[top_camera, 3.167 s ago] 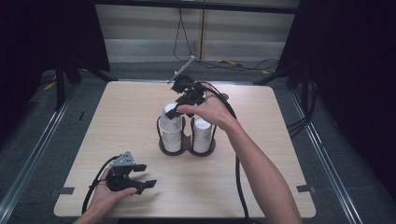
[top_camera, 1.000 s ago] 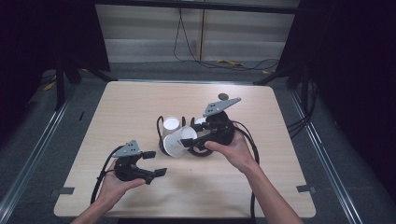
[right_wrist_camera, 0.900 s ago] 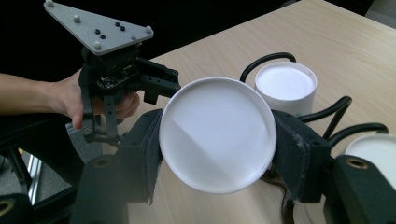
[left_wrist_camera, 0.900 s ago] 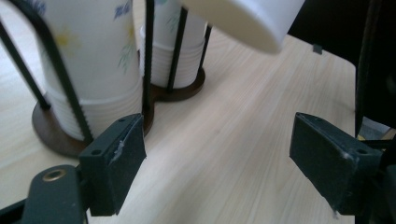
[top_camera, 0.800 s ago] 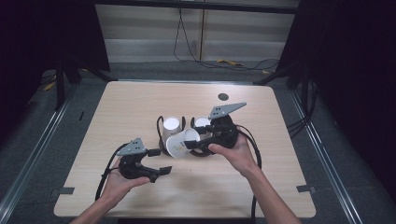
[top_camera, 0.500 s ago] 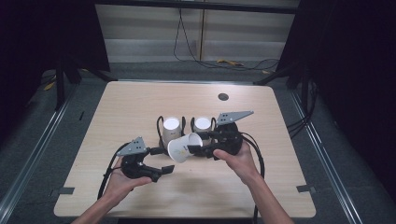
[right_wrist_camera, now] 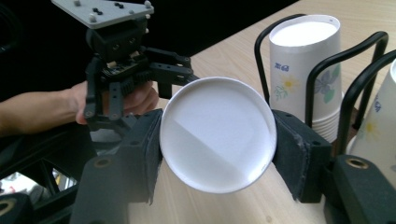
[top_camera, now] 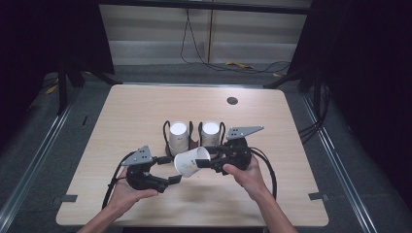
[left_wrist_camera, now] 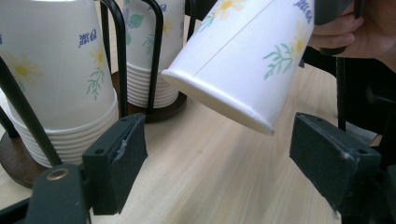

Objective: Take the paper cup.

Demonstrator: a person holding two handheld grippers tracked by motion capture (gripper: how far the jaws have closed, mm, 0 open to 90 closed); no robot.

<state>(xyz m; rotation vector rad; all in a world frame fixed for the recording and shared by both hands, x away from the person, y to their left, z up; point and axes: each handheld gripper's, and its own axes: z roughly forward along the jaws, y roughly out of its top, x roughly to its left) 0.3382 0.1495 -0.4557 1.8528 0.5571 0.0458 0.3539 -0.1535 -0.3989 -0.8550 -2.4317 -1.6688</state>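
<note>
One paper cup (top_camera: pixel 191 161) is pinched on its side by the right gripper (top_camera: pixel 208 163), in the air near the middle of the table (top_camera: pixel 291 194).

Its mouth points left at the left gripper (top_camera: pixel 171 169), whose jaws are spread wide with nothing between them. Just behind it, two stacks of cups (top_camera: pixel 178 136) stand upside down in a black wire holder (top_camera: pixel 194 131), which seems to rest on round brown bases.
</note>
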